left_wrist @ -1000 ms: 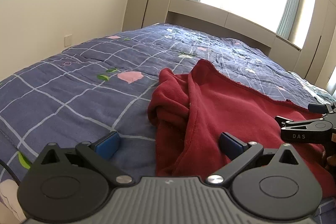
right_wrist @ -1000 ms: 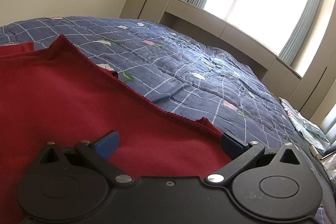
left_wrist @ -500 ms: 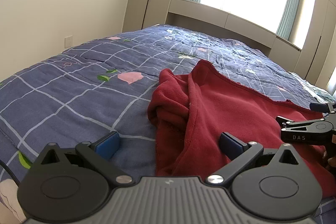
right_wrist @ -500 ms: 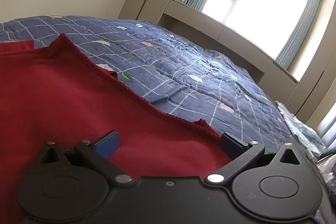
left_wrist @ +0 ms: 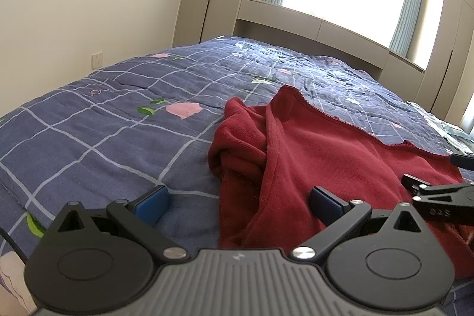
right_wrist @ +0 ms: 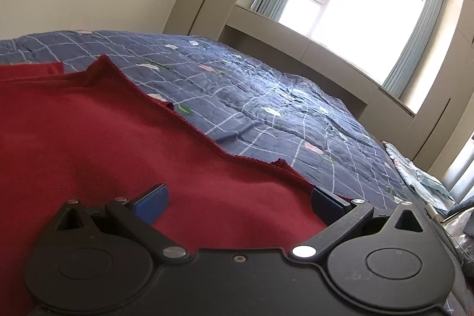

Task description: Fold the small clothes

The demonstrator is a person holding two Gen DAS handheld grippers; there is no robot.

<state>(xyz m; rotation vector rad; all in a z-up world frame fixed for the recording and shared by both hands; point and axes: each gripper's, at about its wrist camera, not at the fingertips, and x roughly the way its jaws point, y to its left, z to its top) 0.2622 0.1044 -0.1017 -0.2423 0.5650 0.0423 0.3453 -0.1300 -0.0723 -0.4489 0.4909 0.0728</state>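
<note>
A dark red garment lies spread on the blue checked quilt, its left side bunched into a rumpled fold. My left gripper is open just above the garment's near left edge, one blue pad over the quilt and one over the red cloth. The right gripper shows at the right edge of the left wrist view, over the garment. In the right wrist view the right gripper is open low over the red garment, near its ribbed far hem. Nothing is held.
The quilt covers a wide bed reaching to a beige window ledge and cabinets. A cream wall with a socket runs along the left. Light patterned bedding lies at the bed's far right.
Both grippers have tilted slightly upward, more so the right, so more window and wall show. The garment has not moved, and both stay open.
</note>
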